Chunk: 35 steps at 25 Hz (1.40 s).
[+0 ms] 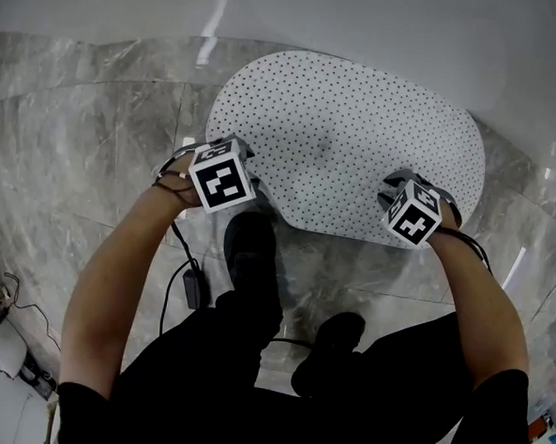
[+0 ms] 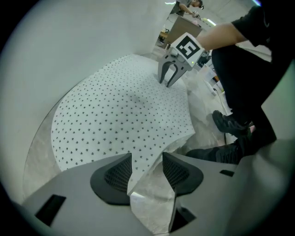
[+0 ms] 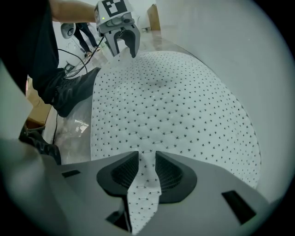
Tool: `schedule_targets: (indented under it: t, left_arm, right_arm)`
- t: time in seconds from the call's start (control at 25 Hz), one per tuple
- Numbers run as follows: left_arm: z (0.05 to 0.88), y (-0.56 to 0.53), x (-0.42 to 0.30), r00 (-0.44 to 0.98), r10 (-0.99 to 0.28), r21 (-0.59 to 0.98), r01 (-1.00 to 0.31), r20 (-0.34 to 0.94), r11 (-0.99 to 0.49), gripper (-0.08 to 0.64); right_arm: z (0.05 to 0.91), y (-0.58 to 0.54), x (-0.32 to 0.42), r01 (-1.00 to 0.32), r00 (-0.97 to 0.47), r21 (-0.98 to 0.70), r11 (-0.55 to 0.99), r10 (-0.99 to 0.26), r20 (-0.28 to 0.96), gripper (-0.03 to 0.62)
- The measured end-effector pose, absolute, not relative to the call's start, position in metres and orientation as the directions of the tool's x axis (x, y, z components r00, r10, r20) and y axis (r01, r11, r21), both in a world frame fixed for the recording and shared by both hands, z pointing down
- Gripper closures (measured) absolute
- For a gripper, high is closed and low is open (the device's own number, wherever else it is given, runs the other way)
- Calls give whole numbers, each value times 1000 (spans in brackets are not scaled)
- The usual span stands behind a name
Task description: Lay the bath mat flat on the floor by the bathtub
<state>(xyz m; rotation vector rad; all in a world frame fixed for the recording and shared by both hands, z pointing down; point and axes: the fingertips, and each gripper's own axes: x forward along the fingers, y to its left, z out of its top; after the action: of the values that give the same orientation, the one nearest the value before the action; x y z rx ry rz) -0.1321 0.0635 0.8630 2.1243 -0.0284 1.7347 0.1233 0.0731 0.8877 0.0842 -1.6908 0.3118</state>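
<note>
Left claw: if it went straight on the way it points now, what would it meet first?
The bath mat: its near edge lies between the jaws of the open left claw. Right beneath it is probably the marble floor, though the gap between them is hard to judge.

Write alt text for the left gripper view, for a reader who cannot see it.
The left gripper, jaws open, straddles a raised corner of a white dotted bath mat. The rest of the mat lies spread on the marble floor beside the bathtub, with the right gripper at its far edge and the person's black shoes to the right.
</note>
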Motion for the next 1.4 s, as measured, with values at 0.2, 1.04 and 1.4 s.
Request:
schedule_targets:
  t: [0.2, 1.04, 1.4]
  left_arm:
    - [883, 62, -128, 142, 191, 220, -229, 971, -948, 342]
    - [862, 22, -119, 240, 143, 221, -341, 960, -913, 402]
    - [889, 40, -115, 162, 234, 273, -299, 959, -914, 425]
  right_arm:
    - [889, 73, 123, -235, -152, -129, 964, 94, 984, 466]
    - [892, 67, 122, -232, -102, -150, 961, 130, 986, 508]
    - [892, 68, 122, -240, -99, -158, 958, 138, 985, 509]
